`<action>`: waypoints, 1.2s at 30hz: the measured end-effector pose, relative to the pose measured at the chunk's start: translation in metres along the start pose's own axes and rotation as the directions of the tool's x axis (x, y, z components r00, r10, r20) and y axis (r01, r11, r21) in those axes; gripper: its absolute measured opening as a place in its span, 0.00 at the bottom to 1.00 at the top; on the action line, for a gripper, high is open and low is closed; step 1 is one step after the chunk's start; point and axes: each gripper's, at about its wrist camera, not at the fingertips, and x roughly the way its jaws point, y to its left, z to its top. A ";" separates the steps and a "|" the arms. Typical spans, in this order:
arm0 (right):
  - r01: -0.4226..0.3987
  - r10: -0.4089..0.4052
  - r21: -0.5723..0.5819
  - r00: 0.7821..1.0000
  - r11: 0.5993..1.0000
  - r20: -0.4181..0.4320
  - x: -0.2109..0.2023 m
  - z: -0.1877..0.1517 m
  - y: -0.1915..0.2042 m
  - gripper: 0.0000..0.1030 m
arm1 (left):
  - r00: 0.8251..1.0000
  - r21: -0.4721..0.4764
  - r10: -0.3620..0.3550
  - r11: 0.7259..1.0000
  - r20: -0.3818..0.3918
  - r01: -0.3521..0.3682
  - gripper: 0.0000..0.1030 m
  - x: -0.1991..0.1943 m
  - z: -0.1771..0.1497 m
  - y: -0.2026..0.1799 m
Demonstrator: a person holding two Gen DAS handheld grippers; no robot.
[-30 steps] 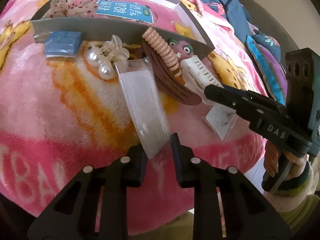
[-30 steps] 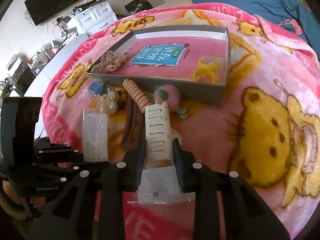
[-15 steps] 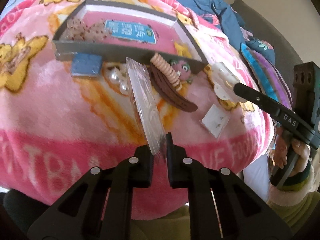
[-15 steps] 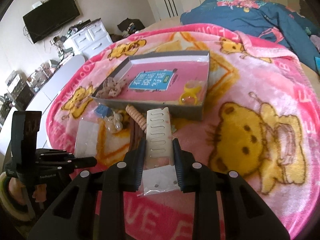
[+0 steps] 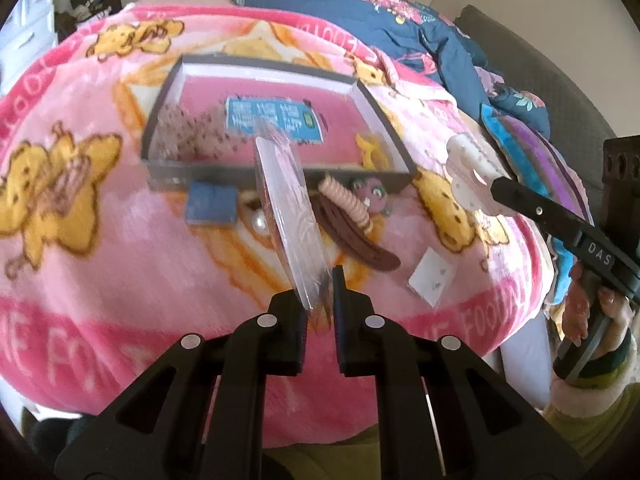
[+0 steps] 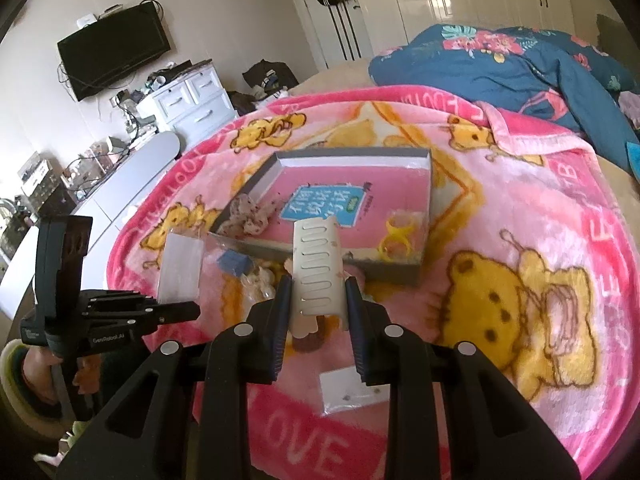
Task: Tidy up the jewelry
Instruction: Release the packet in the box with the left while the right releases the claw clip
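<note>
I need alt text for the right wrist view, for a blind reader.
The right tool holds a cream hair clip above a pink blanket, facing a grey box. At left, the left tool holds a clear bag.

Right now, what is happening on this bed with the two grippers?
A person is sorting jewelry into a grey box on a pink blanket. The left gripper holds a clear plastic bag lifted off the blanket. The right gripper holds a cream hair clip in its jaws. Several pieces lie in front of the box.
</note>
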 end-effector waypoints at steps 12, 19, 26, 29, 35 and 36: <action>-0.018 0.019 -0.007 0.998 1.000 0.054 0.000 0.026 0.007 0.25 | 0.998 0.018 0.012 1.000 0.060 -0.013 0.04 -0.012 0.043 0.003; -0.020 0.020 -0.007 0.996 1.000 0.087 -0.002 0.044 0.007 0.25 | 0.997 0.020 0.017 1.000 0.080 -0.018 0.04 -0.012 0.063 0.004; -0.015 0.016 -0.008 0.993 1.000 0.115 -0.001 0.060 0.007 0.25 | 0.995 0.025 0.023 0.999 0.093 -0.025 0.04 -0.009 0.082 0.005; -0.014 0.015 -0.003 0.992 1.000 0.123 0.000 0.065 0.005 0.25 | 0.995 0.030 0.028 0.999 0.097 -0.031 0.04 -0.007 0.088 0.005; -0.010 0.009 0.007 0.991 1.000 0.130 0.008 0.076 0.000 0.25 | 0.994 0.030 0.038 0.999 0.098 -0.041 0.04 0.002 0.101 0.008; -0.009 0.007 0.011 0.991 1.000 0.131 0.010 0.077 -0.001 0.25 | 0.995 0.031 0.038 0.999 0.097 -0.042 0.04 0.005 0.103 0.008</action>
